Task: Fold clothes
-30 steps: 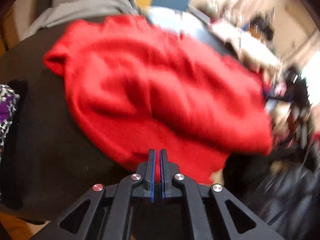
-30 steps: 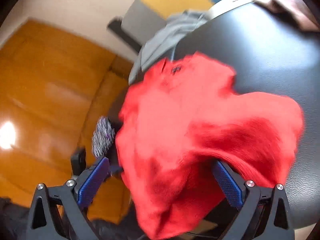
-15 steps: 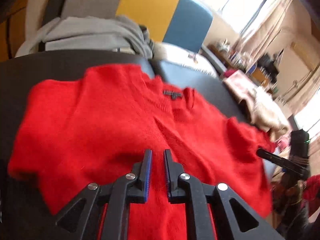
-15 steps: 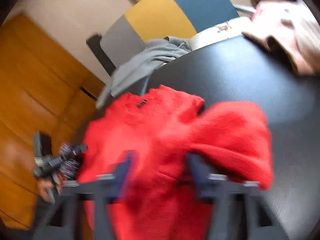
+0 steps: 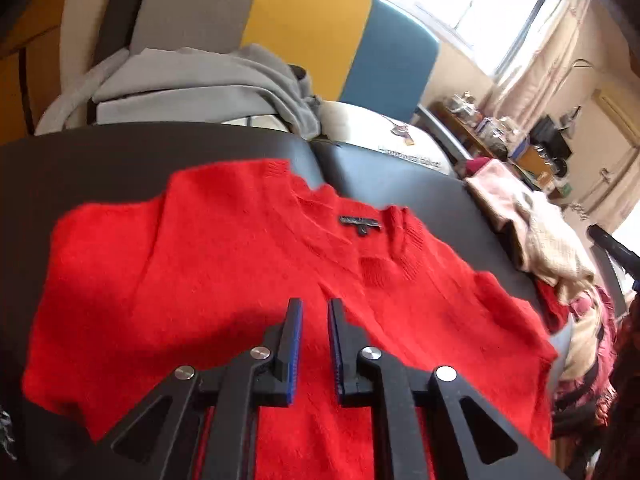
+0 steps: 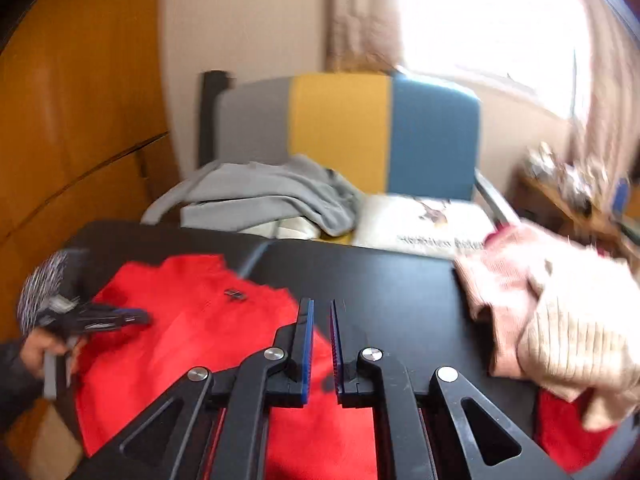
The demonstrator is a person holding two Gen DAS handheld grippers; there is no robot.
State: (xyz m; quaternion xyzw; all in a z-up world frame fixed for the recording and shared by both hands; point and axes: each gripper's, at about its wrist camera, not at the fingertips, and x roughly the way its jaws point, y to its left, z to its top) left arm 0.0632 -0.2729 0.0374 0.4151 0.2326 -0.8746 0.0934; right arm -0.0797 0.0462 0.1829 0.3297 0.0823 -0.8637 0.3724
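- On the black table (image 5: 100, 168) a red sweater (image 5: 224, 264) lies spread face up, neck label toward the far edge; judged step: laid out flat, first fold not yet started
- left gripper (image 5: 314, 320) hovers over the sweater's lower middle; jaws narrow, a slim gap, nothing between them; contact with the knit cannot be told
- right gripper (image 6: 321, 320) sits over the sweater's right side near its edge, bare table beyond; jaws narrow, also holding nothing
- in the right wrist view the left gripper (image 6: 120, 316) shows at the sweater's left side, hand (image 6: 38, 350) behind it
- next move, as a guess: open wider, pinch a sleeve or side hem, carry it across the body; soft knit may bunch or slip
- pile of beige and pink clothes (image 6: 560, 320) at right, near the sweater; grey hoodie (image 5: 200, 80) on the chair (image 5: 320, 28) behind
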